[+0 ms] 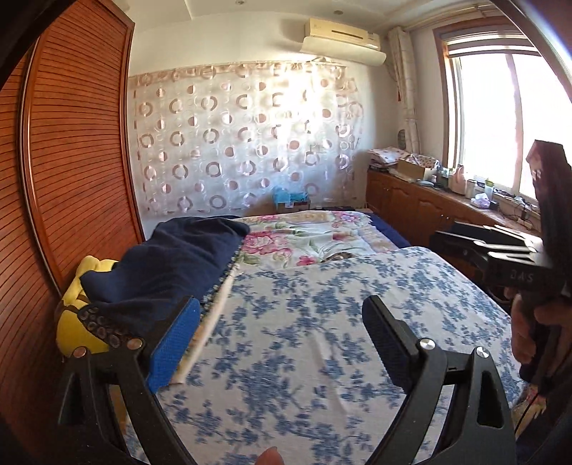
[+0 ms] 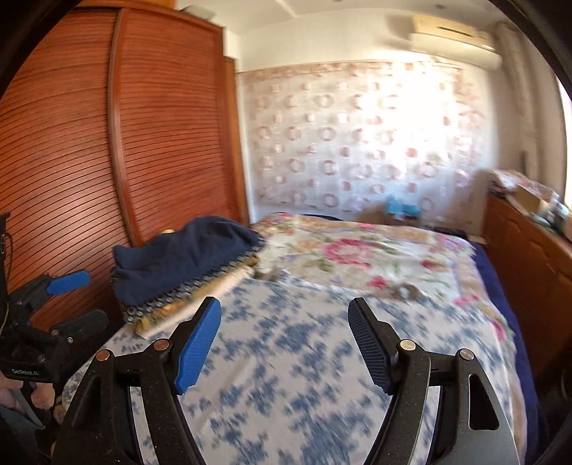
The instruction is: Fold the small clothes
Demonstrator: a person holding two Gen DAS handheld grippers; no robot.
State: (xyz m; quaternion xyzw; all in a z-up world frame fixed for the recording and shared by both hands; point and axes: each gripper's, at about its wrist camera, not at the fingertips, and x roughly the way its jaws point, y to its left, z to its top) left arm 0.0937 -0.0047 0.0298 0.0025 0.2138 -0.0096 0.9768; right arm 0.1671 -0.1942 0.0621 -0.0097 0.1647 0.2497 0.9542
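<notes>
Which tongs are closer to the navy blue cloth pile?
Left. The left tongs sit right beside the navy pile; the right tongs are farther right, over the blue-flowered sheet.

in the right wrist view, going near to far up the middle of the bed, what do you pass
right gripper, open and empty → blue floral sheet → pink floral quilt → circle-pattern curtain → air conditioner

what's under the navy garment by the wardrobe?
Under the navy garment sits a stack of folded fabrics: dark patterned, mustard and cream edges show. A yellow item peeks beside it. Anything deeper is covered.
</notes>
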